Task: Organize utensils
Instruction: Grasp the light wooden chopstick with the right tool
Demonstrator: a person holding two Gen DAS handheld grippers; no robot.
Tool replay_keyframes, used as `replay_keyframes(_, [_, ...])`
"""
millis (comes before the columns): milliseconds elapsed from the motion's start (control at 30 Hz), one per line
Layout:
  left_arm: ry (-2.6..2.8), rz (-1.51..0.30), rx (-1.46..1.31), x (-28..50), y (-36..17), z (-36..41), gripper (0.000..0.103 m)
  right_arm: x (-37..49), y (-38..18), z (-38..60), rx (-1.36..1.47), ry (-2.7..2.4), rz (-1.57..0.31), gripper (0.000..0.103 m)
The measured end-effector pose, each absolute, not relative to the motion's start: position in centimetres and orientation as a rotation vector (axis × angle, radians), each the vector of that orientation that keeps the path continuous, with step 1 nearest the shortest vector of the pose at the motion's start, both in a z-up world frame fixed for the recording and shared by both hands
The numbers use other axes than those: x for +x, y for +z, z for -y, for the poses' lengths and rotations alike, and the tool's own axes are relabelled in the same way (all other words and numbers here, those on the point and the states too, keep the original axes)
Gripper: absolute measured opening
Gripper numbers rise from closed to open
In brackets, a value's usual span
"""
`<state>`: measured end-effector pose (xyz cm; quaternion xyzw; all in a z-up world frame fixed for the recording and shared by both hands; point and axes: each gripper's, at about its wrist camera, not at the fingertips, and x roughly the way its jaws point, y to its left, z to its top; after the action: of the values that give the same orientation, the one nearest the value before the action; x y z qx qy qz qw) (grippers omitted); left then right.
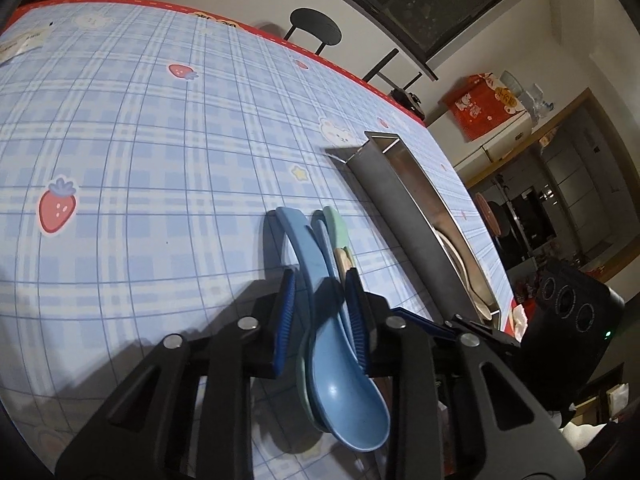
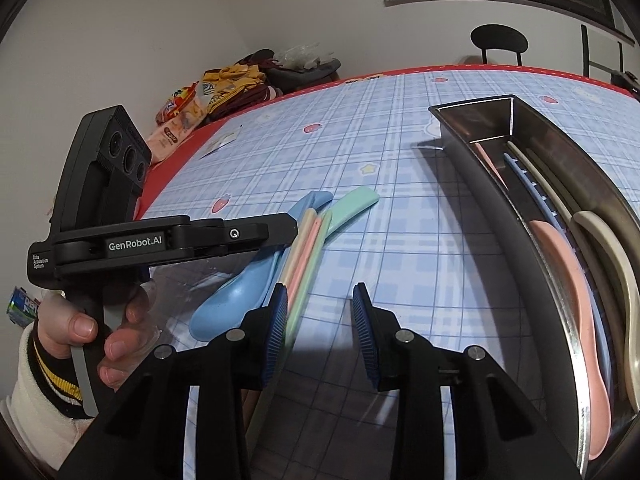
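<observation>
A blue spoon [image 1: 340,380] lies on a green spoon [image 1: 332,224], with pastel chopsticks [image 1: 344,258] beside them on the checked tablecloth. My left gripper [image 1: 322,320] is open, its pads on either side of the spoons' handles. In the right wrist view the left gripper [image 2: 280,236] reaches over the blue spoon [image 2: 236,296], green spoon [image 2: 356,202] and chopsticks [image 2: 304,256]. My right gripper [image 2: 320,332] is open and empty above the cloth. A steel tray [image 1: 392,196], also in the right wrist view [image 2: 492,192], holds a pink spoon [image 2: 572,280], a cream spoon [image 2: 616,256] and chopsticks.
Snack bags and clothes [image 2: 224,88] lie at the table's far left corner. A black chair [image 1: 316,30] stands behind the far edge. A paper label [image 1: 20,42] lies on the cloth at the far left.
</observation>
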<state>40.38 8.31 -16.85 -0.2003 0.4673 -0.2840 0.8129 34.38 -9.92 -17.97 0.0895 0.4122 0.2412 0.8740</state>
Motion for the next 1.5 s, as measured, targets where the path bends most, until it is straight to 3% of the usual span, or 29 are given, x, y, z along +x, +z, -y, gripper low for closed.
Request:
replay_keyframes(333, [-0.609,-0.983,-0.462,39.9,-17.0,-9.3,0.011,34.4,-18.1,9.4,0.173,0.513,-0.863,0.033])
replay_keyframes(533, [-0.604,-0.976,-0.450,39.4,-16.8,-9.5,0.011,34.3,-18.2,8.9,0.144,0.510,-0.868,0.016])
replay_keyframes(1500, [-0.583,-0.930,-0.422,37.8,-15.0,-11.1,0.011,33.0,-18.2,7.3,0.198,0.555,-0.929,0.016])
